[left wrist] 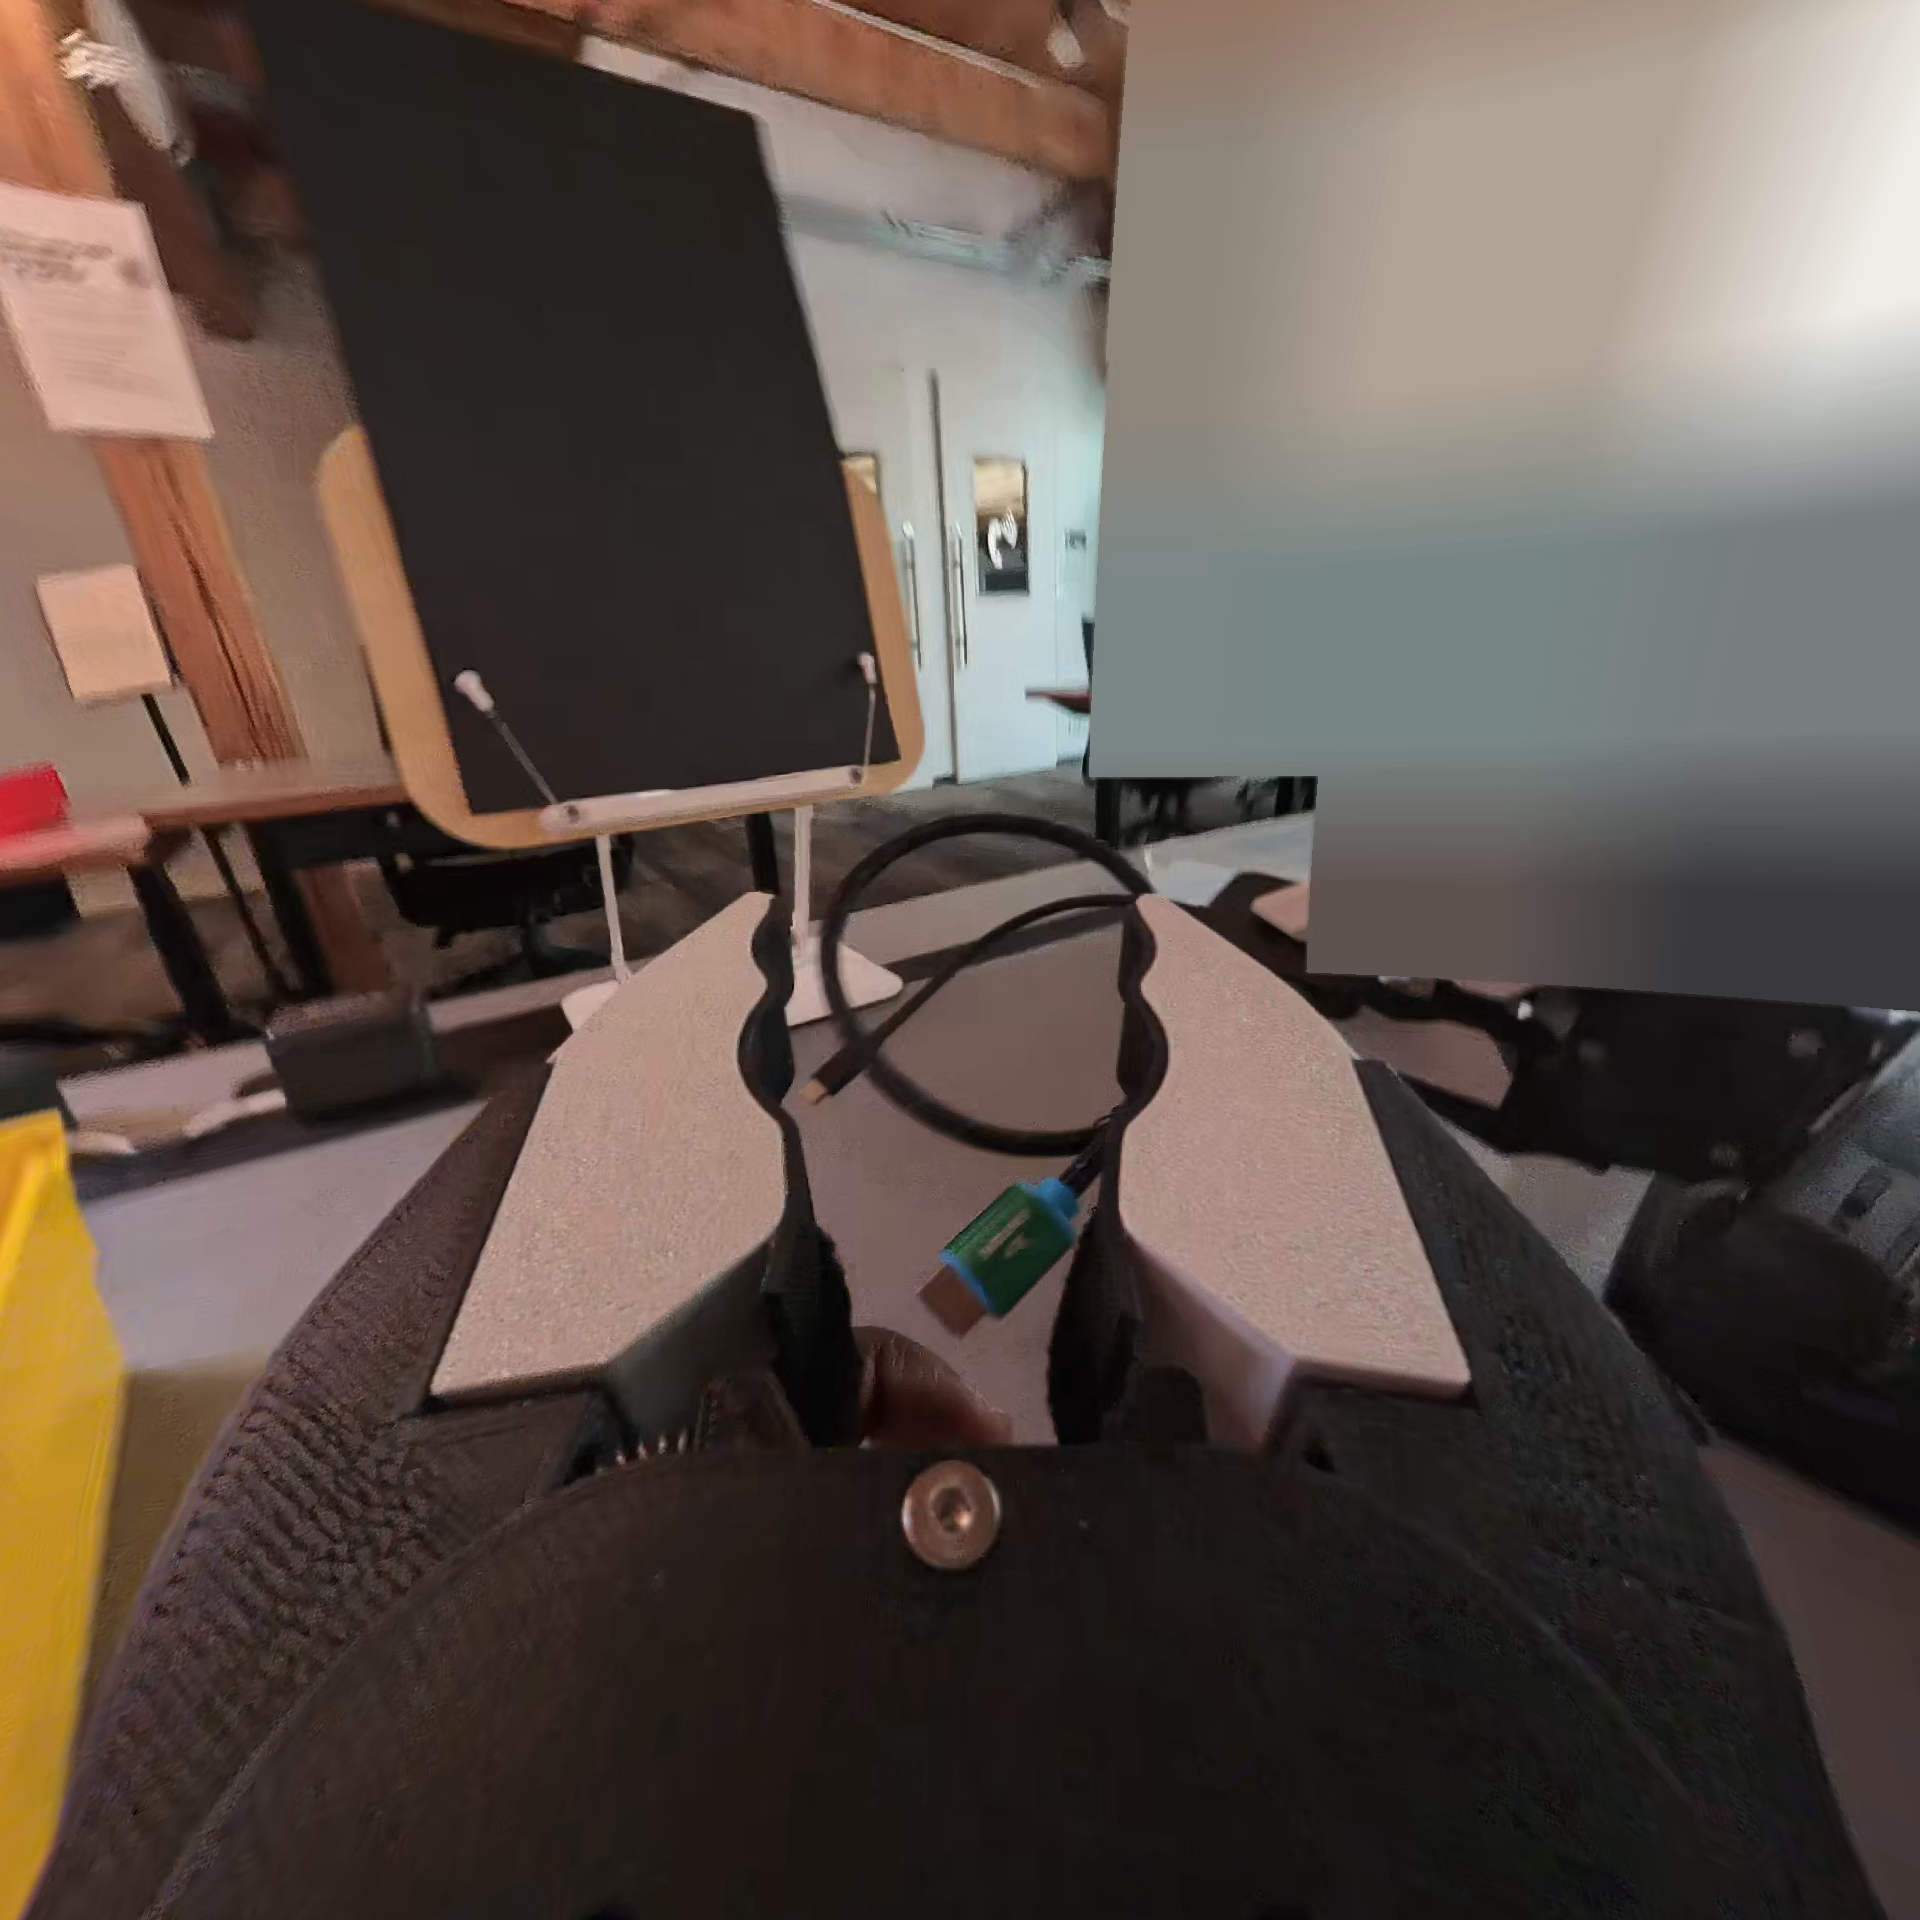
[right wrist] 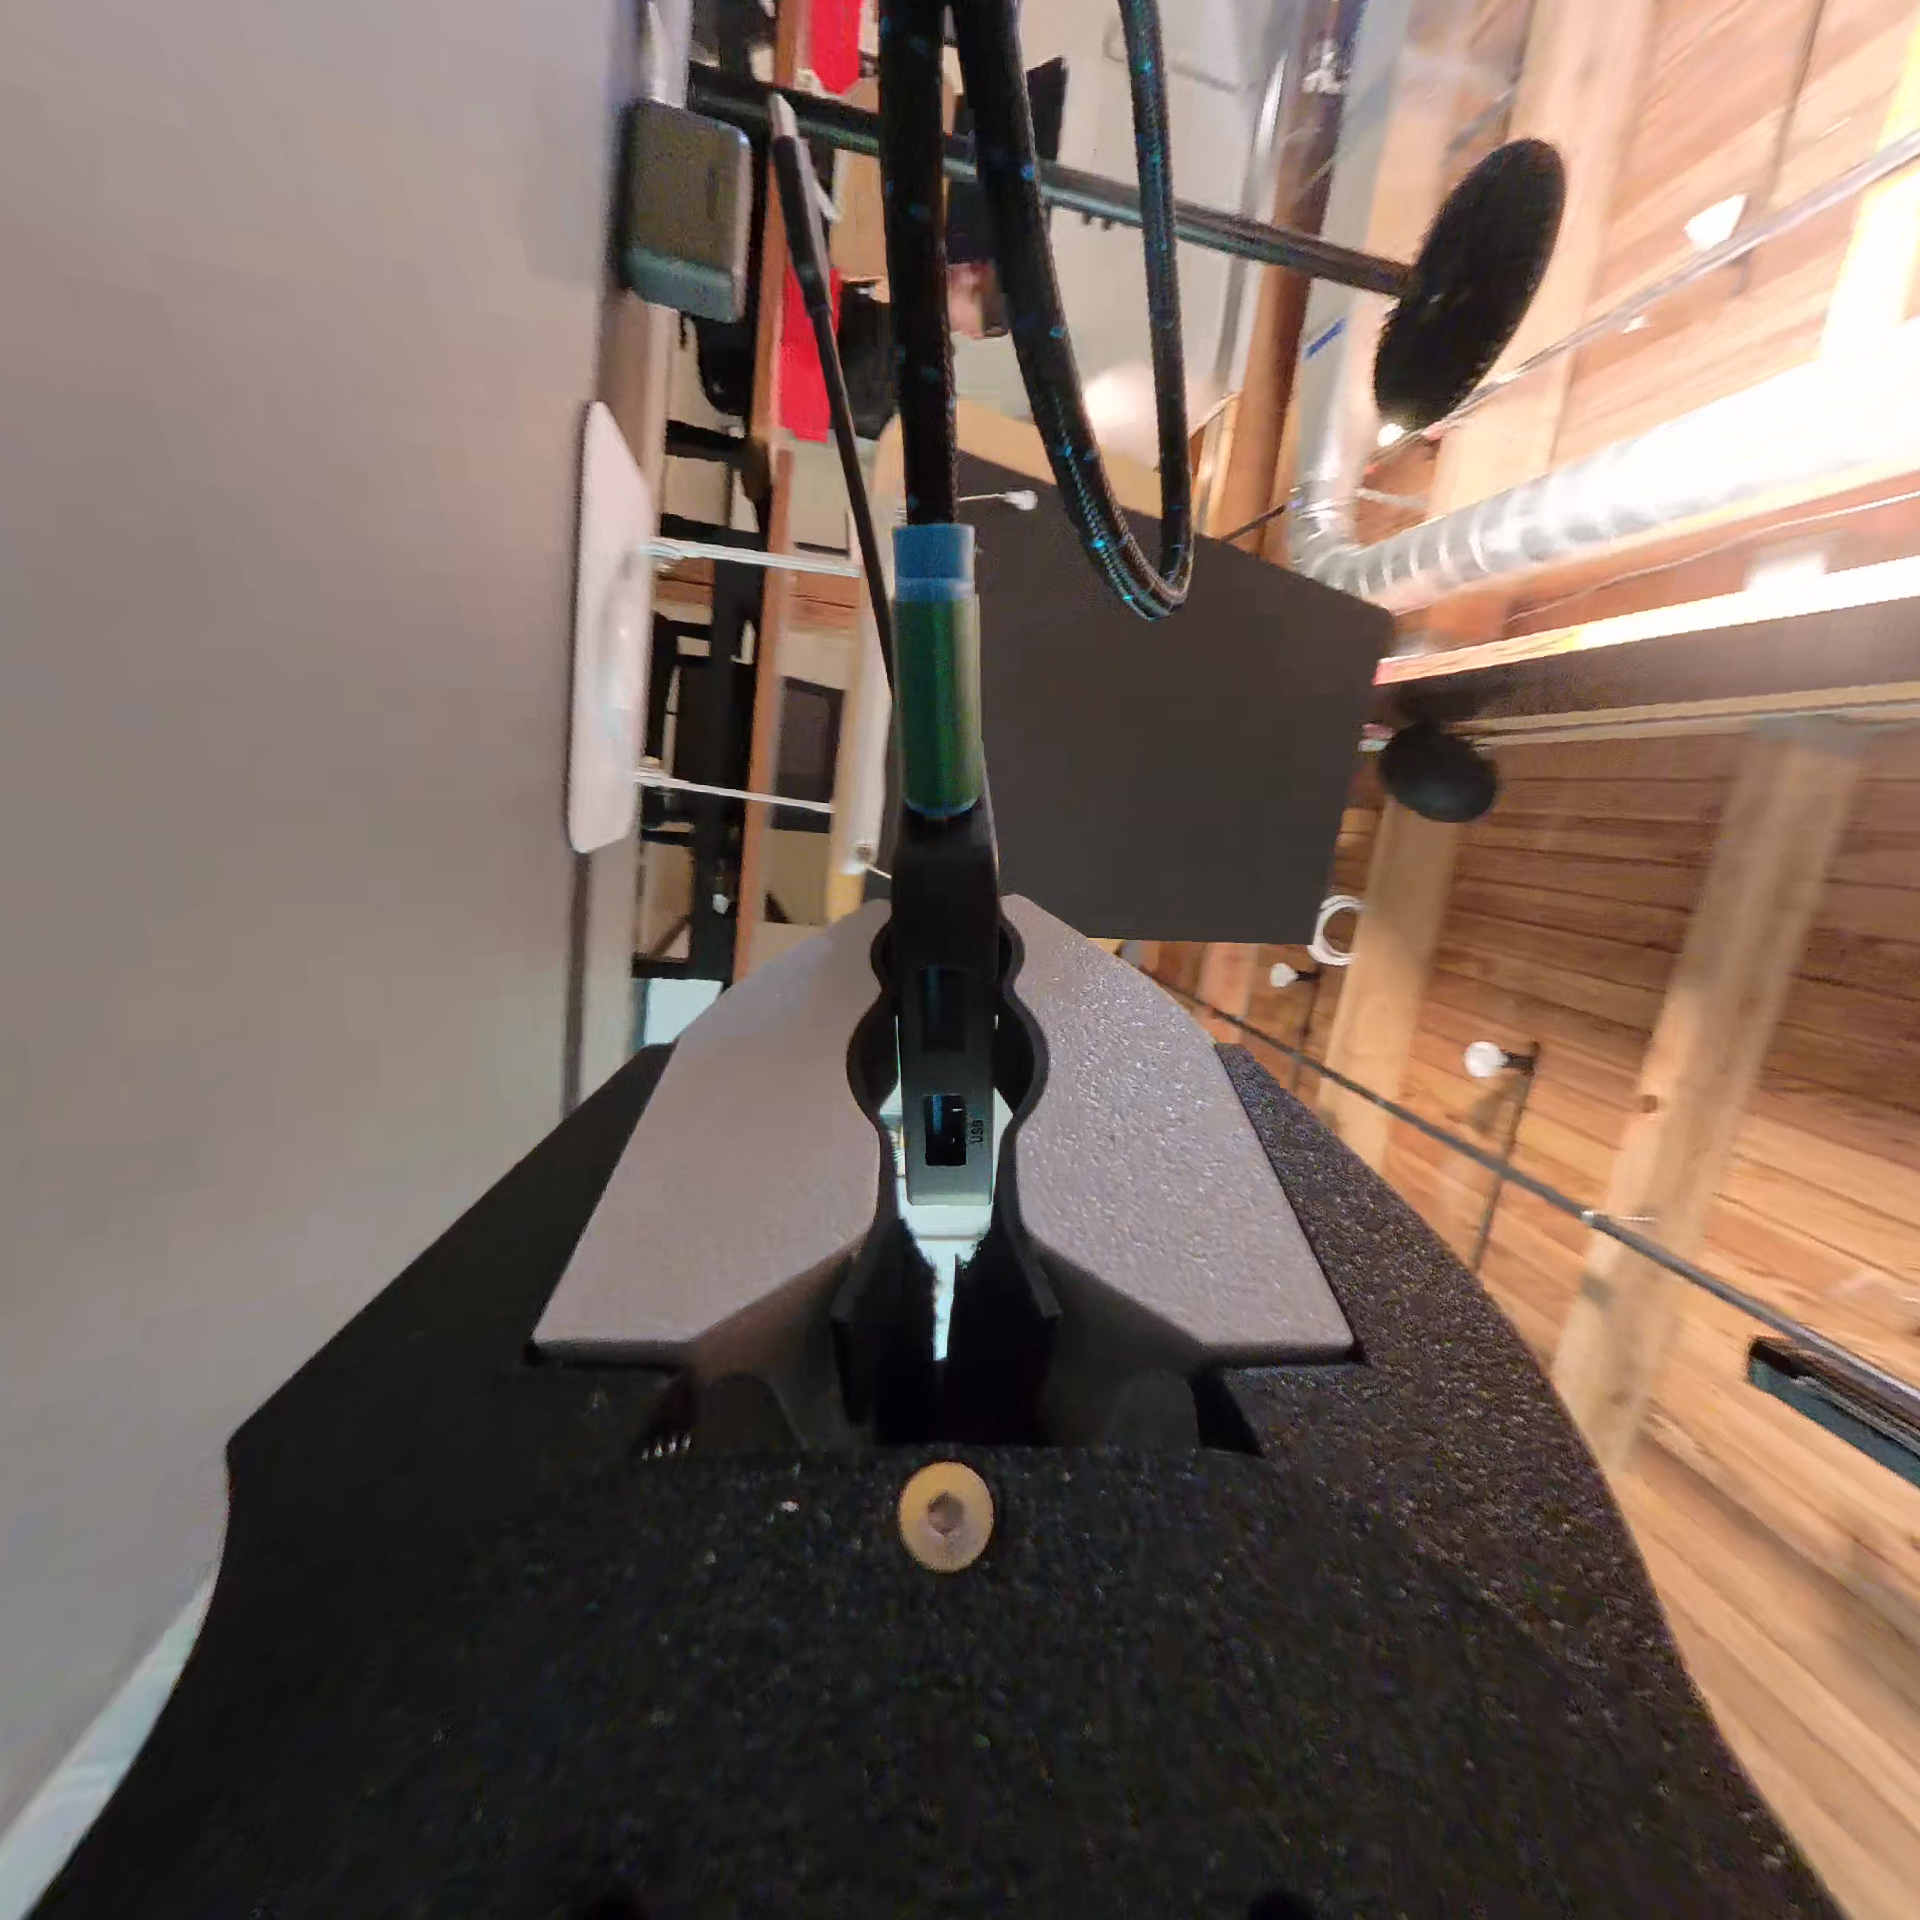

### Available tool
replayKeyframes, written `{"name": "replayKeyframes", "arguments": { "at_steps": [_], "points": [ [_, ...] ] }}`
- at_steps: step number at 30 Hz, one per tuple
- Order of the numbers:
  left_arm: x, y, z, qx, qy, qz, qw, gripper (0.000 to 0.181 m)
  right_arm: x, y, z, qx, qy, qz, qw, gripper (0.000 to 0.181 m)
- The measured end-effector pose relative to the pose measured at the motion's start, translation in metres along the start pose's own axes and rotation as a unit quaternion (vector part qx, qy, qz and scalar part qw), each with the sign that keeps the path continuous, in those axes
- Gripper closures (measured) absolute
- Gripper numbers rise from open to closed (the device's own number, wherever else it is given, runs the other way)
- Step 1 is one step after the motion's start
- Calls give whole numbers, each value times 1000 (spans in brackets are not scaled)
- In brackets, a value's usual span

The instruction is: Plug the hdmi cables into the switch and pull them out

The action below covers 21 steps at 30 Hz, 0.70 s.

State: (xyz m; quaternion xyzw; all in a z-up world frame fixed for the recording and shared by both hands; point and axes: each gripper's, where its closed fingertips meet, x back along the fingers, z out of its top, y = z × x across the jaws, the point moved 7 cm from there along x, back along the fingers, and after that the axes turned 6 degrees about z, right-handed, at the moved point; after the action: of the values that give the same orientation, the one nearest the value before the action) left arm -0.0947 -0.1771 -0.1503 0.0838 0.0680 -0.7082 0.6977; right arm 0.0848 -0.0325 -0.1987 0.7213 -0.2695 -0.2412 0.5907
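Right gripper (right wrist: 943, 997) turned sideways, fingers pinching the HDMI switch (right wrist: 948, 1132) edge-on, one green HDMI plug (right wrist: 938, 717) seated in its far end. Left gripper (left wrist: 951, 966) fingers spread wide, holding nothing; below, second green HDMI plug (left wrist: 1003, 1252) loose on grey table (left wrist: 260, 1247), near black cable loop (left wrist: 935, 987).

Black textured tool (right wrist: 940, 1049) bodies, grey fingers (left wrist: 644, 1164) (silver screws).
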Motion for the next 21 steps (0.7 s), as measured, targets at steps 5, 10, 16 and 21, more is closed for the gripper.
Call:
{"name": "replayKeyframes", "arguments": {
  "at_steps": [5,10,16,21],
  "points": [
    [25,-33,-3,106,24,45,993,118,6,17,-13,28,-14,-29,999,168],
    [31,-36,-2,115,40,52,991,118,11,29,-21,29,-28,-46,998,168],
    [13,48,-14,-33,-45,-176,983,165,7,27,-23,-29,-63,5,998,168],
    [-32,80,-41,245,-88,-209,943,152,-1,29,0,-115,-60,-7,991,168]
  ]
}}
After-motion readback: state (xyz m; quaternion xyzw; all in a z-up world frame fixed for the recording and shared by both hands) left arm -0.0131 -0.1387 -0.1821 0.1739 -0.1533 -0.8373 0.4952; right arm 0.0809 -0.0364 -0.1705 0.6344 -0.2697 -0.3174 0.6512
